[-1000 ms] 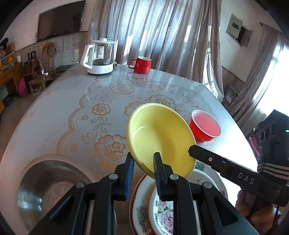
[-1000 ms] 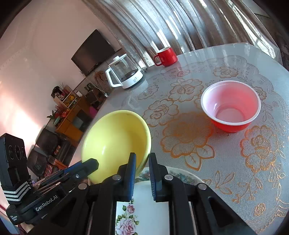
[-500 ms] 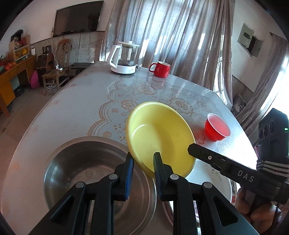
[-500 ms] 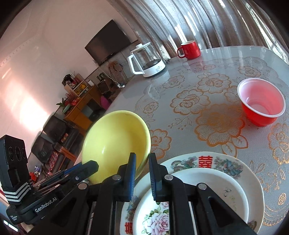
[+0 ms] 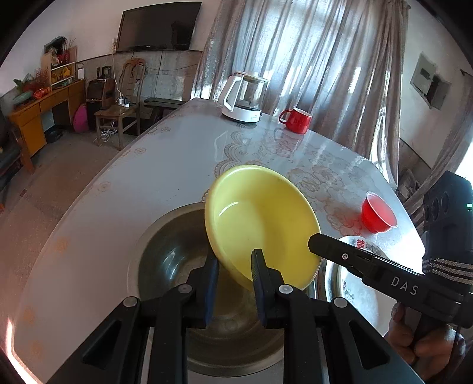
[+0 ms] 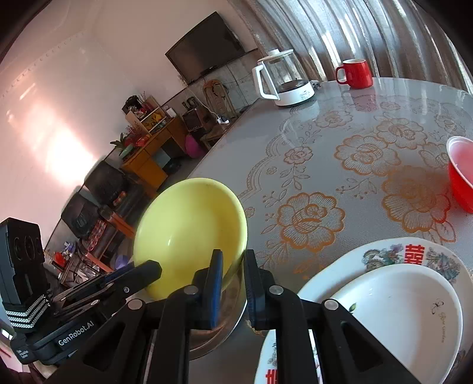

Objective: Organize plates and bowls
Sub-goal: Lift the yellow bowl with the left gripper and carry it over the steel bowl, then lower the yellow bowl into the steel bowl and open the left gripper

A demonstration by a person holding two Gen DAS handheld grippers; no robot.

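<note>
- Both grippers are on the yellow bowl point(image 5: 260, 218) — it hangs tilted in the air, its hollow facing the cameras.
- The left gripper point(image 5: 235, 265) has its jaws clamped on the bowl's near rim, one blue-padded finger point(image 5: 211, 283) behind the wall, the other inside.
- The right gripper point(image 6: 232, 265) is pinched on the rim at the opposite side; from the left wrist view its black finger reaches in from the right and meets the bowl's edge.
- A person's hand point(image 5: 425, 339) wraps the right gripper's handle at the lower right corner.
- Below the bowl sits a big stainless steel basin point(image 5: 165, 251) on the table point(image 5: 142, 183); the bowl hovers over its right half, clear of it.
- Just right of the basin lies a floral plate with red characters point(image 6: 414, 254), and a smaller white plate point(image 6: 399, 310) is stacked on it.
- Further out on the flower-patterned tablecloth stands a red plastic bowl point(image 5: 378, 212), well apart from the stack.
- At the far end of the table — a white-based glass kettle point(image 5: 245, 97) and a red mug point(image 5: 295, 121) side by side before the curtains point(image 5: 310, 59).
- A dark television point(image 5: 156, 26) hangs on the wall behind.
</note>
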